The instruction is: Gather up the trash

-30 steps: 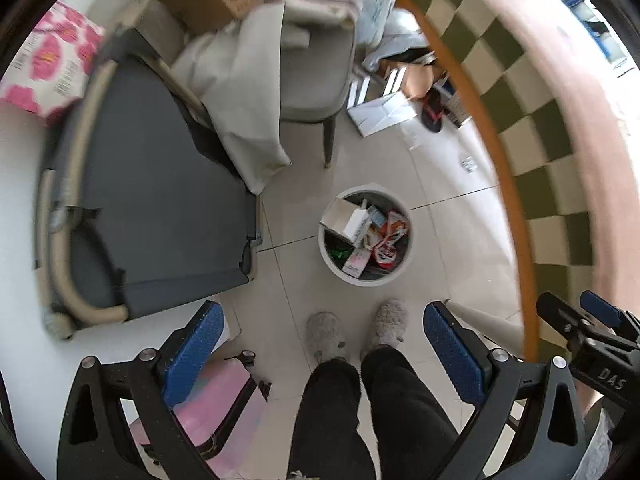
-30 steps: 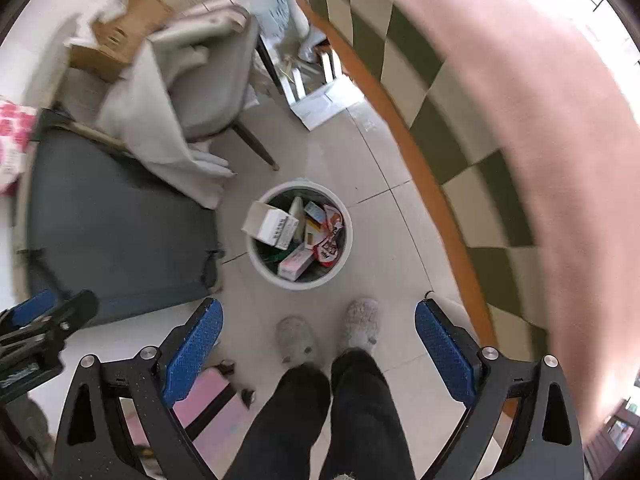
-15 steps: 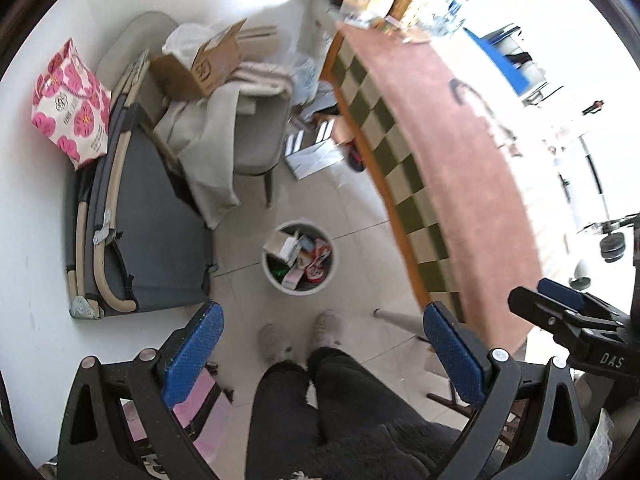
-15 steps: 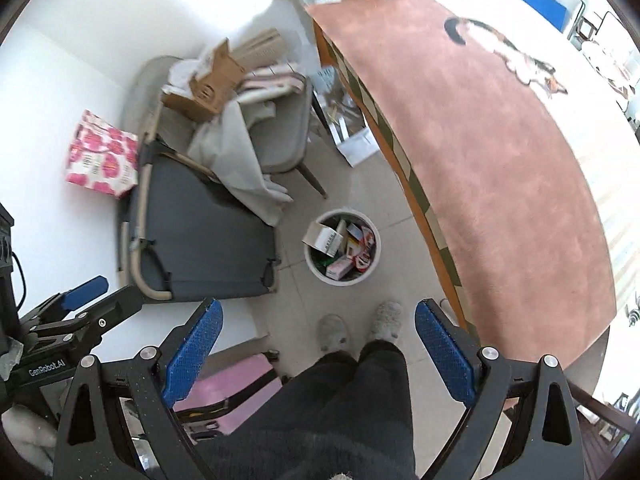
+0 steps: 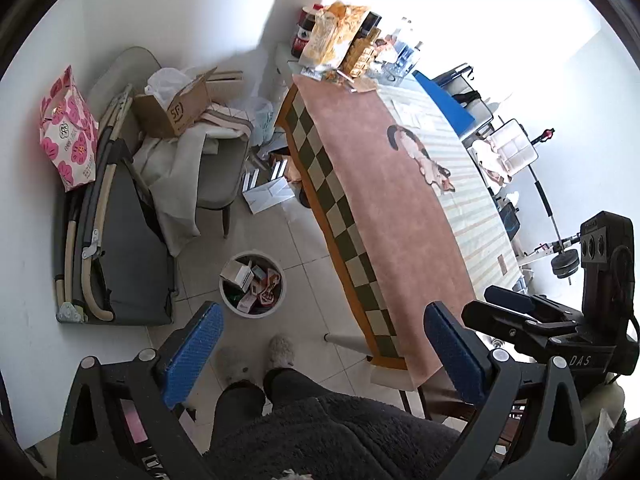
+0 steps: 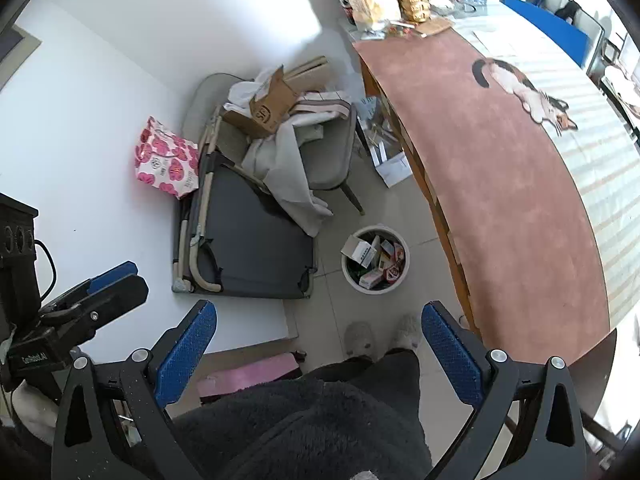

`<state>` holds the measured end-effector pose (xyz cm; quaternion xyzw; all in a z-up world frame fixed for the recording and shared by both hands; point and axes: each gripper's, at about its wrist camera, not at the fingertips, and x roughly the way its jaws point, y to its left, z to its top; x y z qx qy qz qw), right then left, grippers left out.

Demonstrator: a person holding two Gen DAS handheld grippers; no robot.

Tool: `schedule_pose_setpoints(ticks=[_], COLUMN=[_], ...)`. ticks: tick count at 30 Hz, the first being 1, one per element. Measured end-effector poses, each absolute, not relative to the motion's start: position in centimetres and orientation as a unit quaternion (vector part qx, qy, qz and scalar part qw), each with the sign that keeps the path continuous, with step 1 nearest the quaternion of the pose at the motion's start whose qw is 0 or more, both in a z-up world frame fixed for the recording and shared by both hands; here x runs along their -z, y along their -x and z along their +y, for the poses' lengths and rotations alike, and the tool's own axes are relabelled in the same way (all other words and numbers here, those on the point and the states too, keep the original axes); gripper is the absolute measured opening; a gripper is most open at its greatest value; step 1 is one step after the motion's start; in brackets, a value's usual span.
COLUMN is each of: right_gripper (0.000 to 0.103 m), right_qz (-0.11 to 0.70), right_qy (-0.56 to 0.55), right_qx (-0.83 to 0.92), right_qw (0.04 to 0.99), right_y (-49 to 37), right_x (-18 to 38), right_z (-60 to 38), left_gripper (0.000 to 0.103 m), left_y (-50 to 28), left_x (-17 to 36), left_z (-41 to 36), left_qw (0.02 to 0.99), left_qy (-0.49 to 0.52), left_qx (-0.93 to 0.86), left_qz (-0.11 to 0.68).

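Trash fills one round white bin (image 5: pixel 252 285) on the tiled floor: small cartons and wrappers, too jumbled to count, with one white box (image 5: pixel 237 274) on top at its left. The bin stands between the folded grey cot (image 5: pixel 128 248) and the table (image 5: pixel 384 216), just ahead of the person's two fluffy slippers (image 5: pixel 280 350).

From left to right in the left wrist view: one pink flowered bag (image 5: pixel 68 136) against the wall, the one cot leaning below it, one grey chair (image 5: pixel 216 172) piled with a pale cloth and one open cardboard box (image 5: pixel 174 110), then the bin, then the one long table under a pink cloth with a checked border and one cat figure (image 5: pixel 420 156). Packets and bottles crowd its far end, too many and too small to count.

The left gripper (image 5: pixel 320 340) hangs high over the floor with its two blue pads spread wide and nothing between them. The right gripper (image 6: pixel 318 340) has just been opening its jaws, which stand wide and empty.
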<state>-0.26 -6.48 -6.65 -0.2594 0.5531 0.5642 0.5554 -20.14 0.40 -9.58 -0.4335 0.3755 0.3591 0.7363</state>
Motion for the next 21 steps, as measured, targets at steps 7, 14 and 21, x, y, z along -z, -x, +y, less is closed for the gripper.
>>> schedule_pose_setpoints(ticks=[7, 14, 21], right_gripper=[0.103, 0.103, 0.103], right_qz=[0.554, 0.558, 0.562], right_qy=[0.26, 0.26, 0.265], right_qx=[-0.578, -0.581, -0.581], right_qw=[0.539, 0.533, 0.526], right_y=[1.2, 1.4, 1.7], right_x=[5.3, 5.1, 5.2], right_z=[-6.7, -6.8, -6.8], left_gripper=[0.103, 0.103, 0.103], left_y=[21.4, 22.3, 22.5], left_x=[8.3, 7.9, 7.9], left_z=[-0.3, -0.5, -0.5], left_qw=[0.738, 0.736, 0.734], left_qy=[0.438, 0.442, 0.44], left_qx=[-0.363, -0.366, -0.367], left_qz=[0.363, 0.358, 0.364])
